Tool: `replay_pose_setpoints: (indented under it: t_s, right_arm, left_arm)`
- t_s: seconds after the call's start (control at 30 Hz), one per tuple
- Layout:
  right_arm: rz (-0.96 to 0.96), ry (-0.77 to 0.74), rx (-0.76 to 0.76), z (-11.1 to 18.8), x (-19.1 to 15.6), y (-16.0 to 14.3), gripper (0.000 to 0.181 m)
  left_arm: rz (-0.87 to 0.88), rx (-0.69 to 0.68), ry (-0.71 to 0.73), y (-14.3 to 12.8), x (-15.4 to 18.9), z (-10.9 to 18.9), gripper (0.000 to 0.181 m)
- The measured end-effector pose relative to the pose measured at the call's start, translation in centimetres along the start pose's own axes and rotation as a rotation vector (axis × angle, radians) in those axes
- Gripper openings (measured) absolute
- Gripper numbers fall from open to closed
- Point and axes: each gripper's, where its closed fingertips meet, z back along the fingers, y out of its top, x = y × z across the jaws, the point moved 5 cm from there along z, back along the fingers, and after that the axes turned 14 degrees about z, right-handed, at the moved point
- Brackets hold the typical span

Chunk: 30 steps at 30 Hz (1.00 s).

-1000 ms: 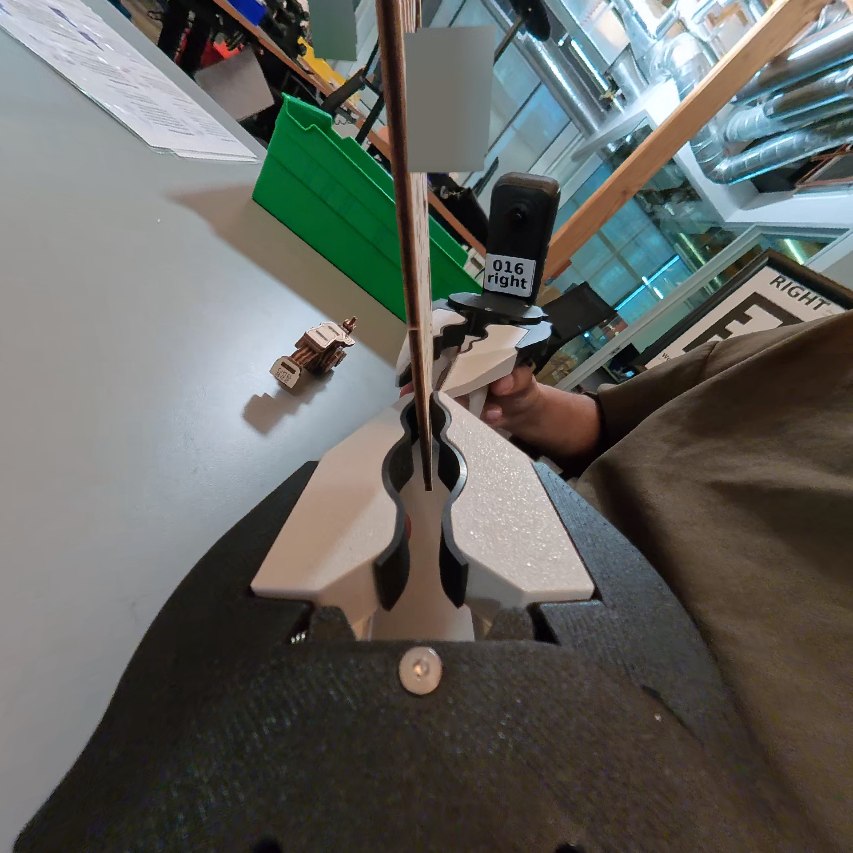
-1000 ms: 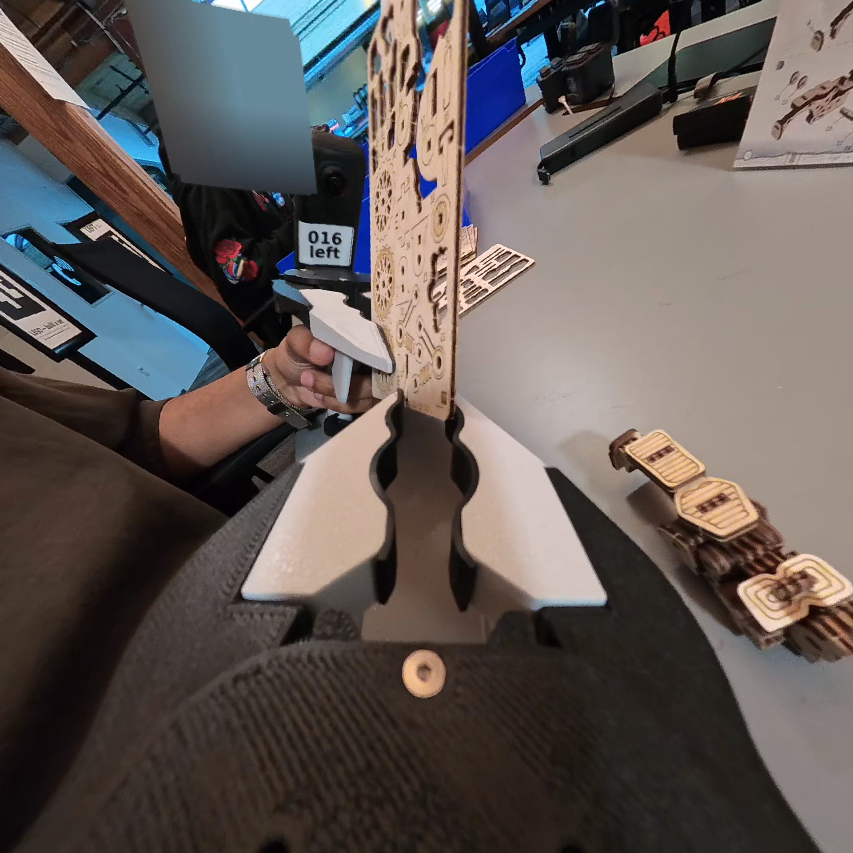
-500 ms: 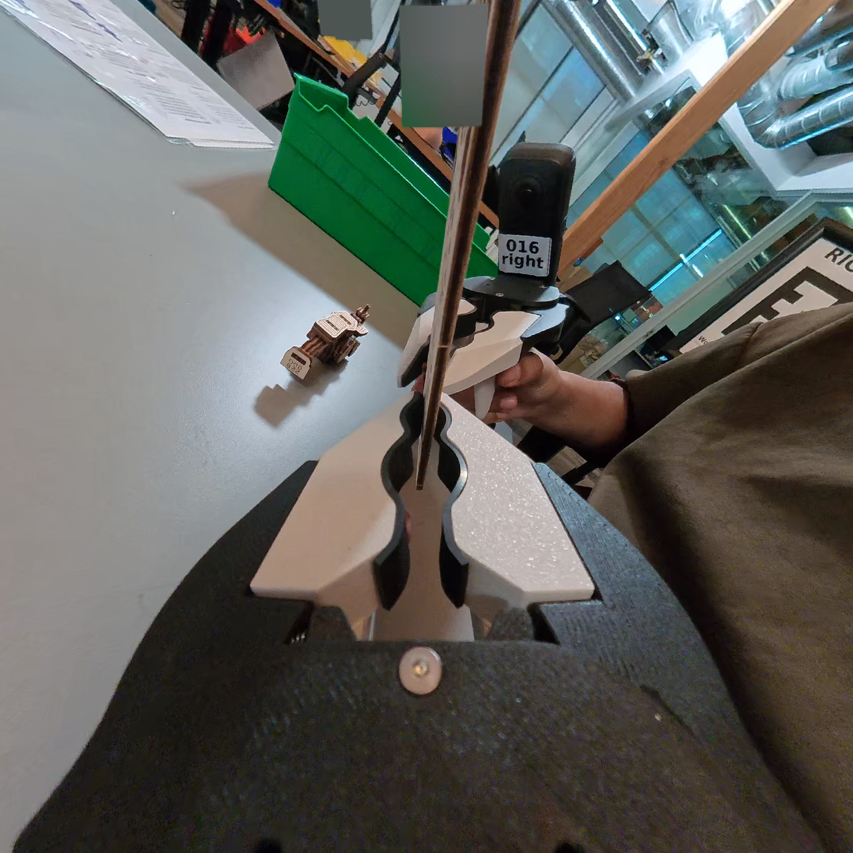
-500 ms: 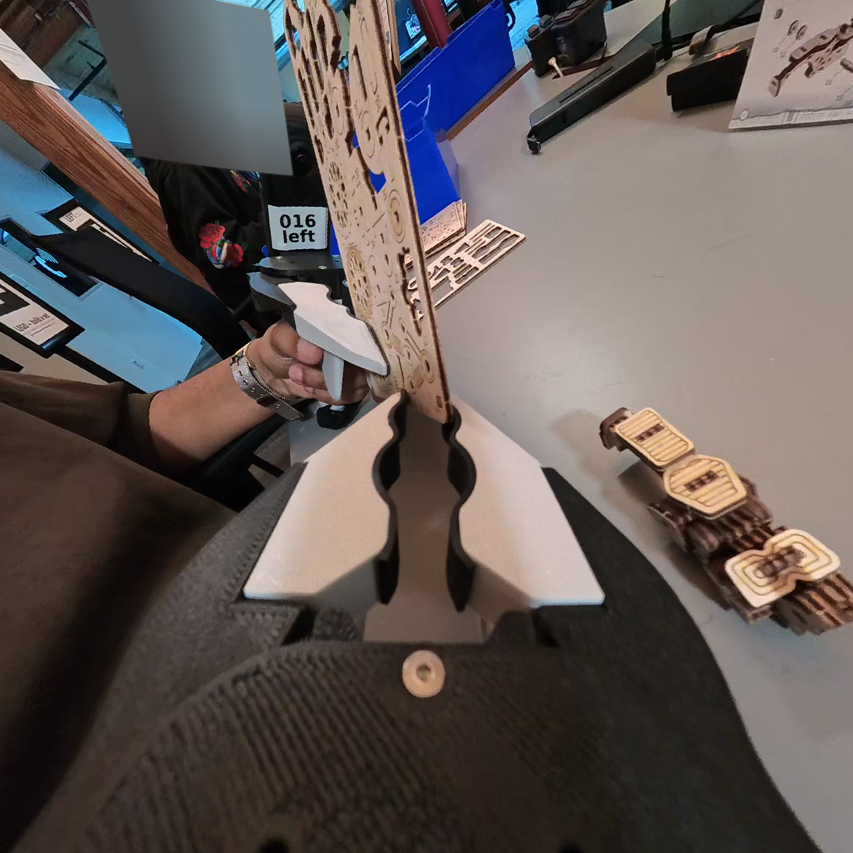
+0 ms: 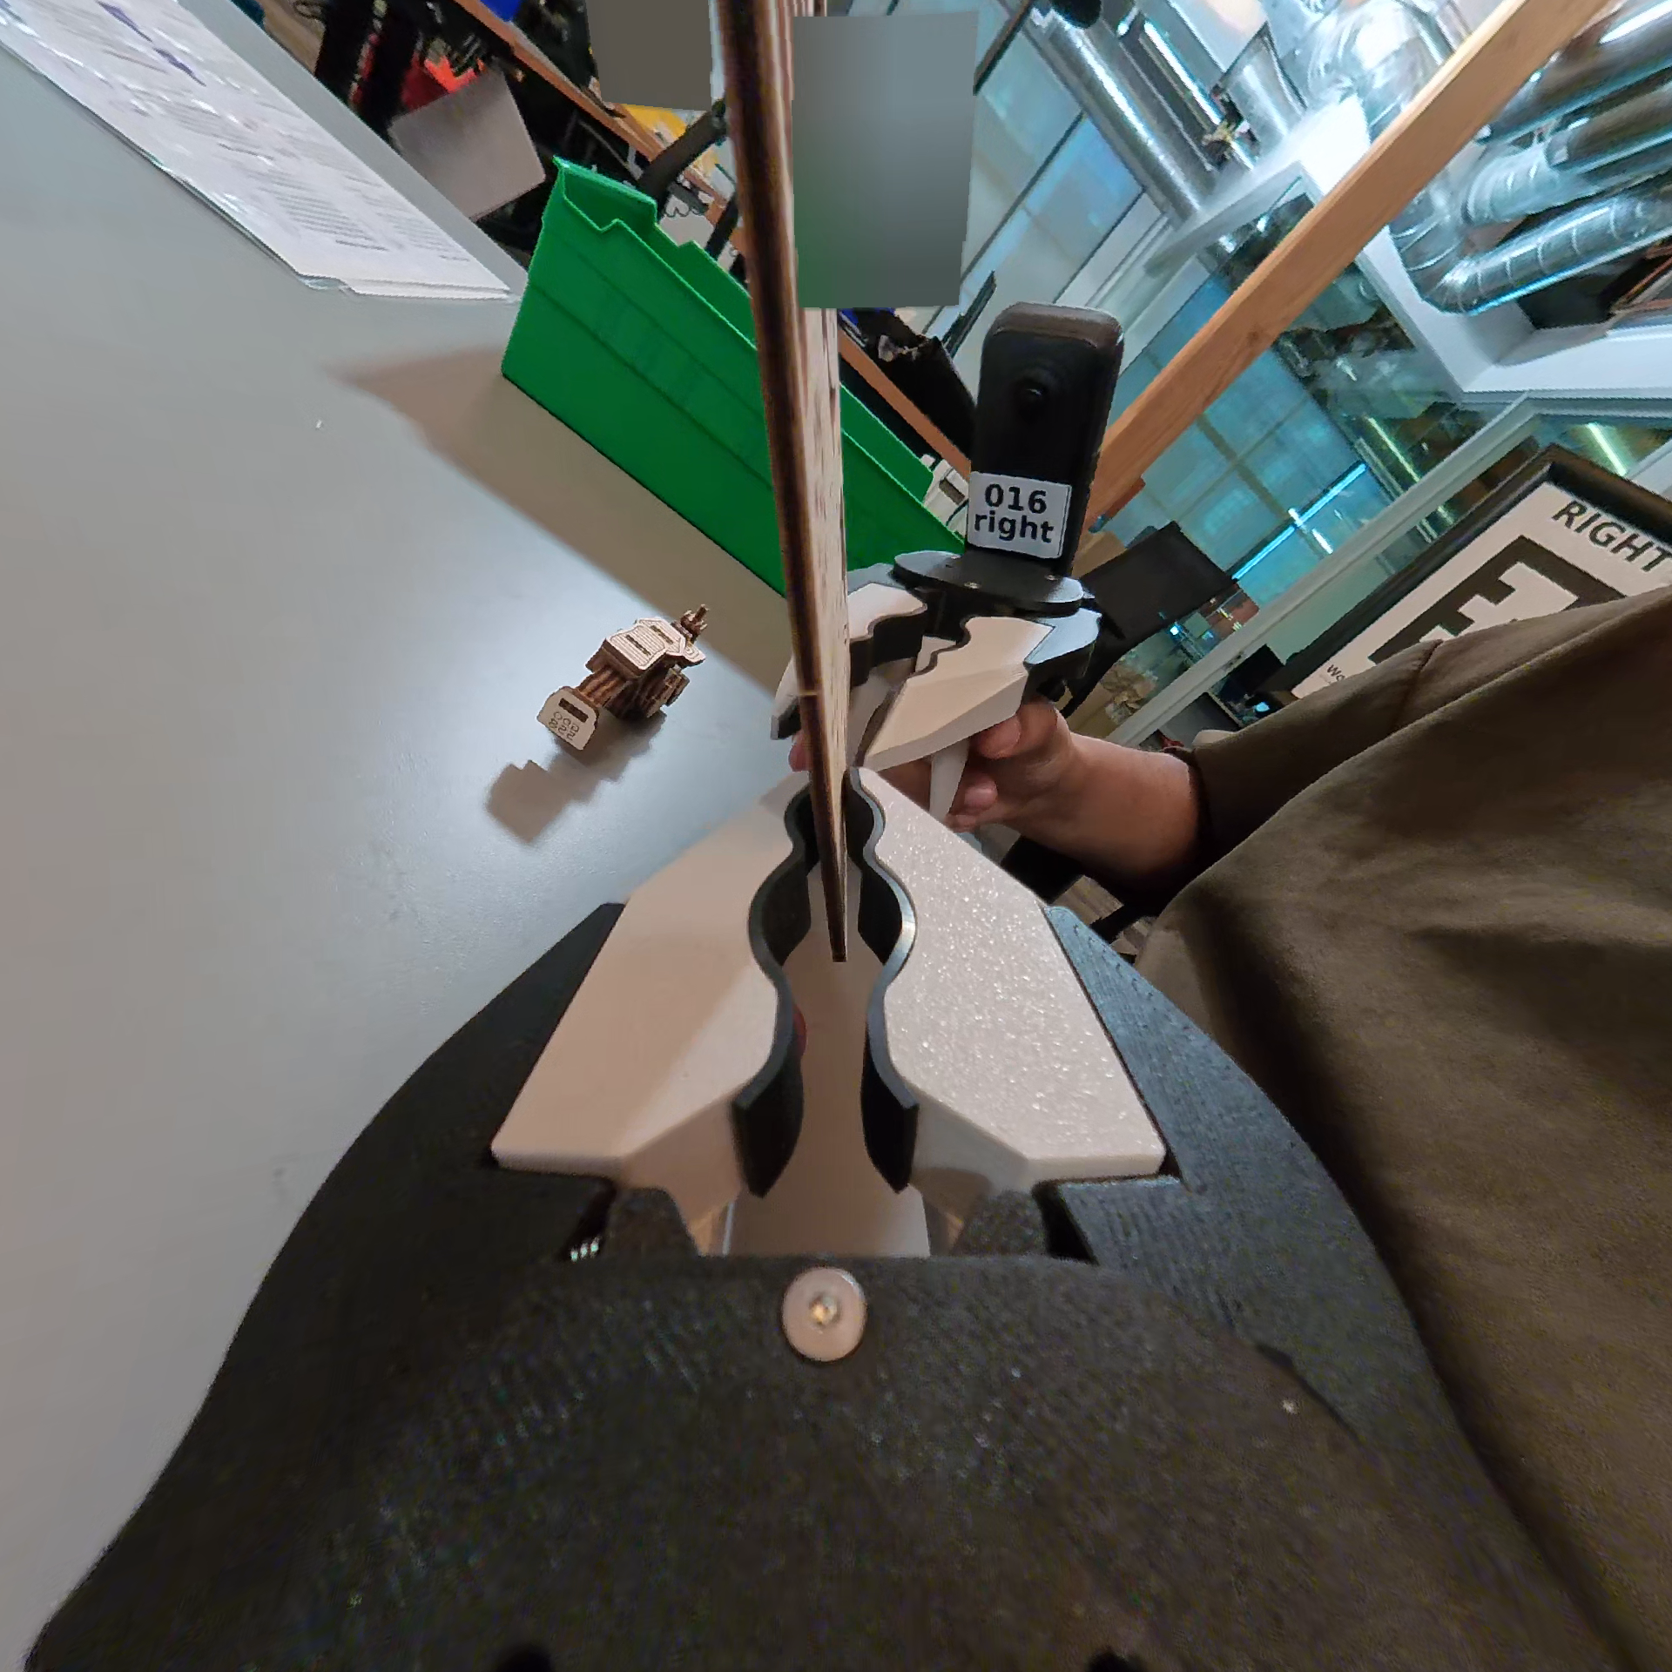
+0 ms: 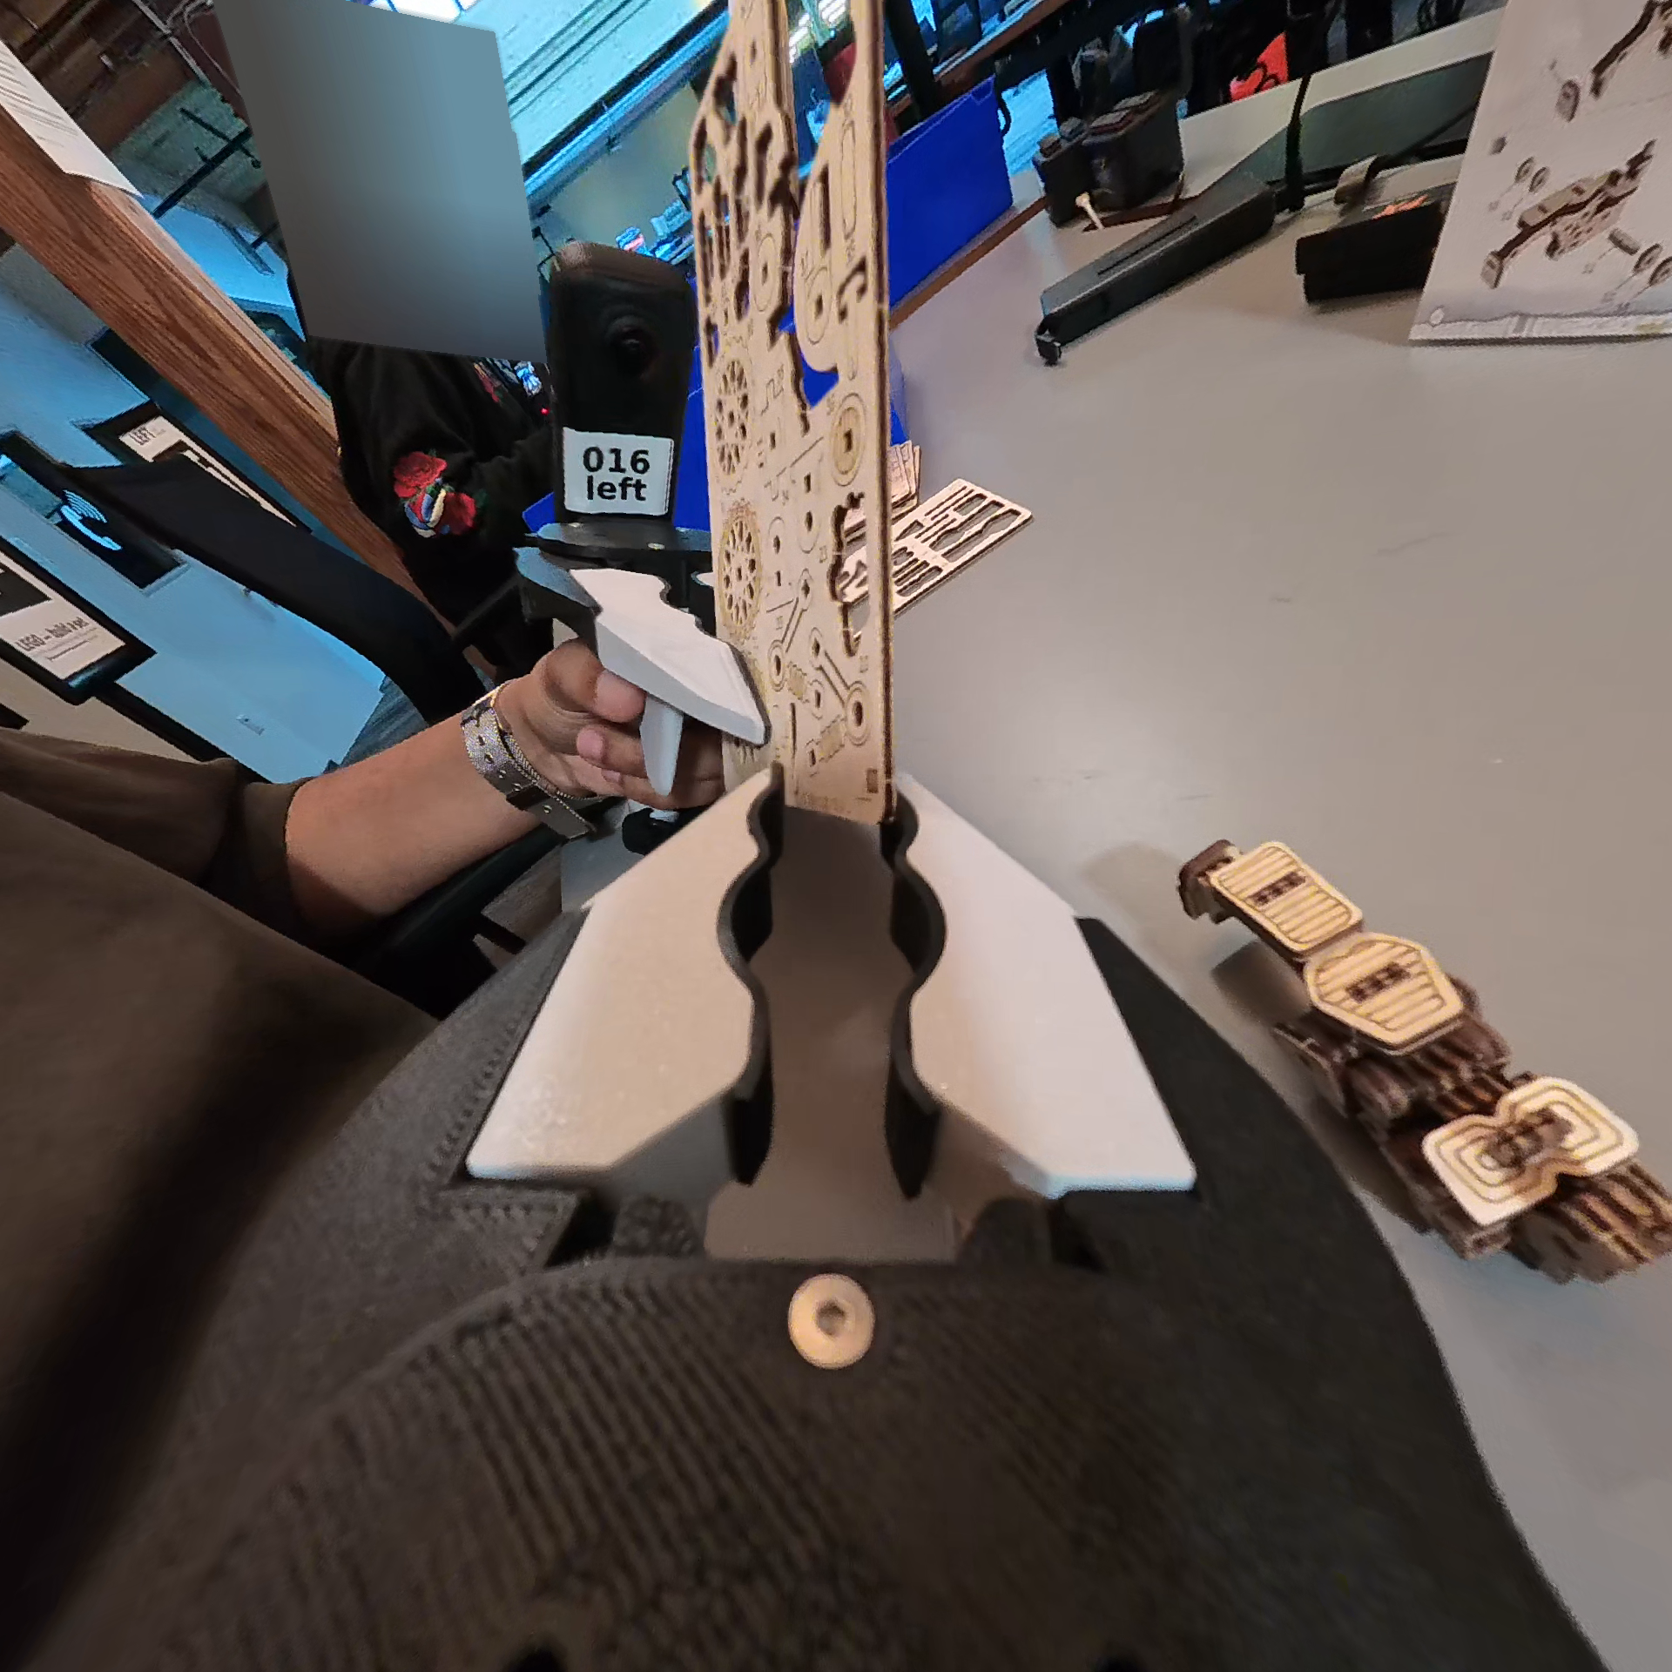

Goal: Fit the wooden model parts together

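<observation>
A thin laser-cut wooden parts sheet point(image 6: 796, 543) stands upright, face-on in the right wrist view and edge-on in the left wrist view point(image 5: 796, 452). My left gripper point(image 5: 831, 798) is shut on the sheet's lower end, and it also shows from the side in the right wrist view point(image 6: 724, 697). My right gripper point(image 6: 832, 805) is open, with its fingertips at the sheet's bottom edge. I cannot tell whether they press on it. It shows behind the sheet in the left wrist view point(image 5: 850, 724). A part-built wooden model point(image 6: 1411, 1059) lies on the grey table point(image 6: 1267, 633), to the right of my right gripper.
More flat parts sheets point(image 6: 941, 543) lie farther back on the table. A green bin point(image 5: 669, 389), a blue bin point(image 6: 941, 172), black devices point(image 6: 1158, 262) and an instruction sheet point(image 6: 1574, 181) stand around. The person's olive sleeve point(image 5: 1357, 995) is close by. Less than 4 cm separates the two grippers' tips.
Half a second ago the sheet was tilted to one side. It now stands upright again, as it did a second ago. Both grippers stay at its lower end.
</observation>
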Motion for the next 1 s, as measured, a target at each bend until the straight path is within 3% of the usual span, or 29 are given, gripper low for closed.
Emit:
replay_pose_setpoints:
  t_s: [0.83,1.0]
  right_arm:
    - [0.085,-0.091,-0.111,-0.04,0.57,-0.95,0.022]
    - [0.120,-0.075,-0.064,0.04,0.38,-0.35,0.021]
  left_arm:
    - [-0.076,-0.055,0.101,-0.89,-0.38,-0.70,0.000]
    - [-0.077,-0.027,0.071,-0.44,-0.05,-0.49,0.000]
